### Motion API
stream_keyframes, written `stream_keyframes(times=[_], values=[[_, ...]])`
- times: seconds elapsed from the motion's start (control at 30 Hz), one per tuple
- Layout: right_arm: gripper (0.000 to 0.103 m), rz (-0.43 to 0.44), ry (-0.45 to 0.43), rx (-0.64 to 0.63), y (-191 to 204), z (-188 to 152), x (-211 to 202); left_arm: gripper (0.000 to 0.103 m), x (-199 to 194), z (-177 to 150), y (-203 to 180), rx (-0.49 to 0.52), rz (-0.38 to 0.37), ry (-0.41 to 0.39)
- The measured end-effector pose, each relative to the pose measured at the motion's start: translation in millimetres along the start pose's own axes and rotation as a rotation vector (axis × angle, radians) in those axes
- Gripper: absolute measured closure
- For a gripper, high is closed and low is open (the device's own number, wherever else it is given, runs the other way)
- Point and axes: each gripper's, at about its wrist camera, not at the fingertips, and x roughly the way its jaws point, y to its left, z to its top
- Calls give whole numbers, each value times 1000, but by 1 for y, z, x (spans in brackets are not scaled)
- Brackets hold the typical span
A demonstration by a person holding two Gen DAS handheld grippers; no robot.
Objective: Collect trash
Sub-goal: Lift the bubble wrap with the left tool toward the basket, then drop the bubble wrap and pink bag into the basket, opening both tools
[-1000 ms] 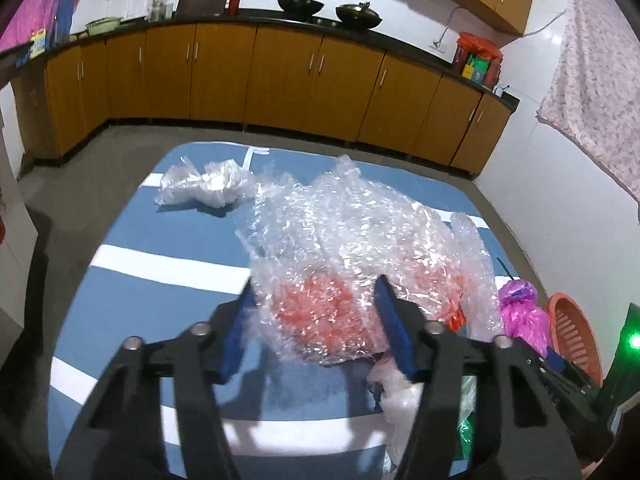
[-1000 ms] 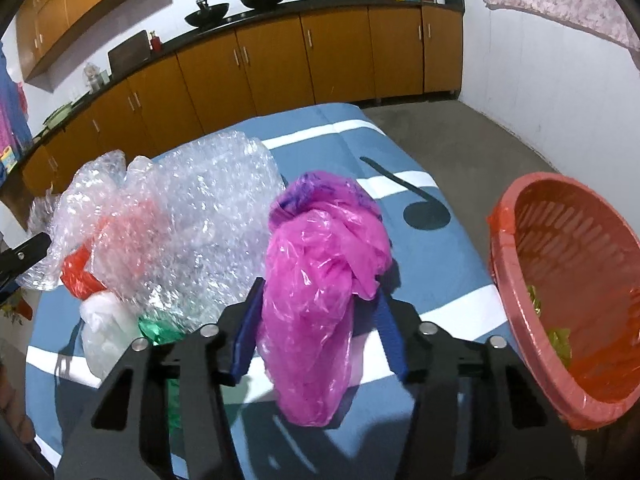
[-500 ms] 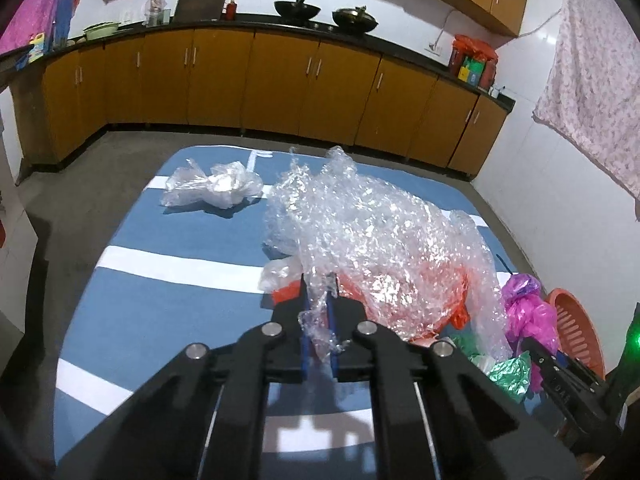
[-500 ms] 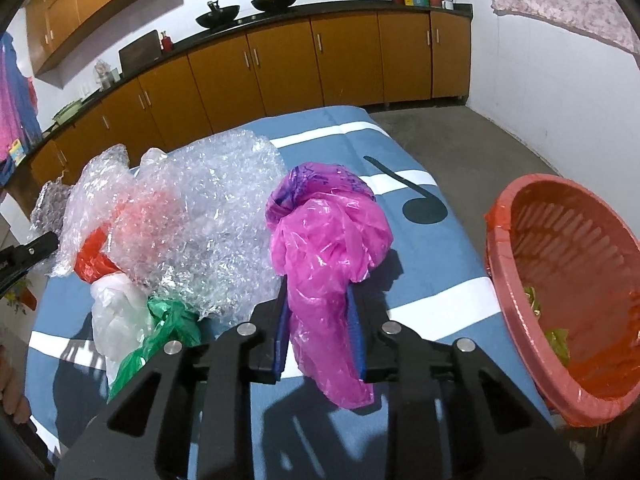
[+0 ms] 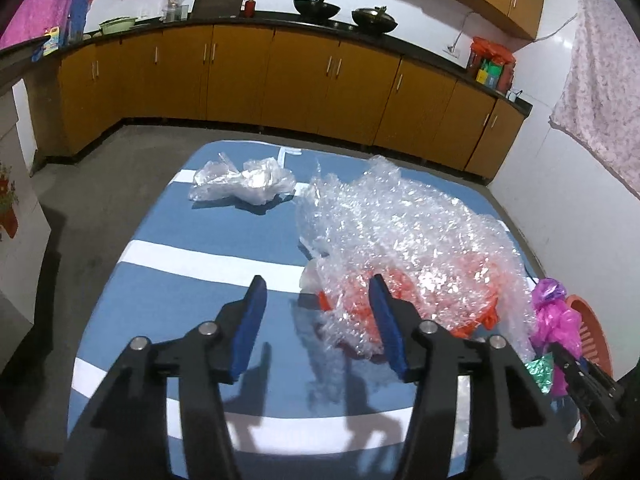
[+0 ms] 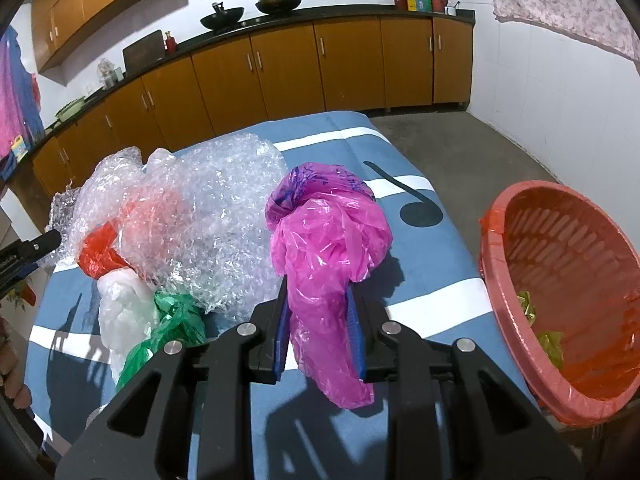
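half a second ago my left gripper (image 5: 316, 294) was pinched on a fold of the bubble wrap (image 5: 404, 236); now its jaws are opening, blue pads well apart, and nothing is pressed between them. the near edge of the wrap sags in front of my right-hand pad, loose, and the sheet has slumped back onto the blue striped cloth (image 5: 192, 236), lower and wider than it sat a moment ago. under it the red plastic bag (image 5: 356, 304) shows through. the crumpled clear bag (image 5: 242, 180) at the far end of the cloth lies where it did before.

my right gripper (image 6: 318, 300) has not changed since half a second ago: its jaws stand close together, clamped on the neck of the pink plastic bag (image 6: 328, 232), which bulges above my pads and hangs out below them. a second ago those pads were wide on either side of it. beside it to the left the bubble wrap covers the red bag, with a white bag (image 6: 120, 312) and a green bag (image 6: 168, 328) poking out at the near edge. the red basket (image 6: 560, 288) sits just off the right edge of the cloth, a few yellow-green scraps in its bottom.
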Motion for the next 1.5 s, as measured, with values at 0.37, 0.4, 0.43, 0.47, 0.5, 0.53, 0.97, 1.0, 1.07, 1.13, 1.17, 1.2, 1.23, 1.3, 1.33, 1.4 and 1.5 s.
stream_keyframes(times=[0.37,0.4,0.43,0.47,0.5,0.53,0.97,1.0,1.07,1.13,1.17,1.2,1.23,1.3,1.33,1.4,1.5], values=[[77,-5,-14,-17,0,1,-6,96,10,9,-16,17,-87,29],[77,-6,-18,-19,0,1,-9,97,8,9,-17,23,-84,22],[78,-8,-24,-22,0,2,-11,97,5,9,-20,35,-81,9],[78,-9,-29,-23,0,2,-13,97,1,10,-22,44,-81,-1],[78,-9,-37,-23,-1,4,-16,98,-2,11,-24,51,-82,-10],[78,-8,-43,-22,-2,5,-18,98,-6,11,-26,59,-81,-20],[78,-11,-112,-11,-13,11,-54,99,-76,36,-52,130,-136,-173],[78,-12,-115,-11,-13,11,-56,99,-81,38,-55,135,-141,-182],[78,-12,-120,-10,-14,10,-60,99,-92,42,-60,150,-153,-204],[78,-12,-128,-9,-16,11,-64,99,-101,44,-66,161,-166,-220],[78,-13,-132,-8,-17,11,-67,99,-107,46,-69,168,-174,-230],[78,-13,-135,-7,-18,11,-68,99,-111,47,-72,173,-181,-235],[78,-14,-140,-5,-20,11,-71,99,-116,48,-76,178,-192,-242],[78,-19,-149,-1,-24,12,-76,99,-124,50,-84,189,-211,-252],[78,-21,-153,2,-25,12,-78,99,-128,51,-88,195,-223,-257],[78,-28,-161,7,-29,12,-83,99,-134,51,-97,204,-250,-259],[78,-47,-171,16,-38,11,-91,99,-141,50,-115,224,-305,-255]])
